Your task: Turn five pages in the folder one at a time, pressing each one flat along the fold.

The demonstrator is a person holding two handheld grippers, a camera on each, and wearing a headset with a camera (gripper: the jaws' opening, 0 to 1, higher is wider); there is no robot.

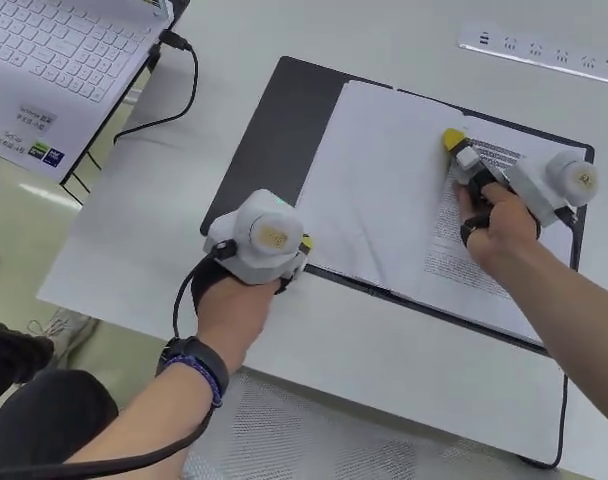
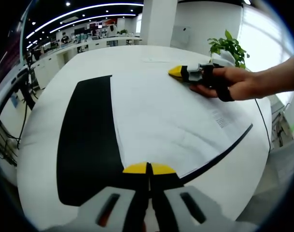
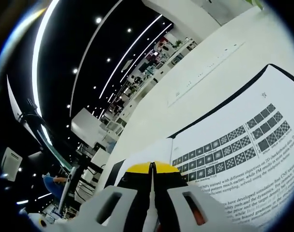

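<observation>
White table (image 1: 384, 370): we find bare room along its near edge and beyond the folder. Black folder (image 1: 269, 130): open mid-table, long axis left to right, right end skewed toward us, fold running away from us. Laptop (image 1: 54, 70): far left, well apart. Left gripper (image 1: 305, 244): jaws closed tip to tip at the folder's near edge. Right gripper (image 1: 452, 139): jaws closed, tip on the printed page (image 1: 454, 250) near the fold

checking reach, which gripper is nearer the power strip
Right. The right gripper is on the printed page near the power strip; the left gripper is at the folder's near edge.
</observation>
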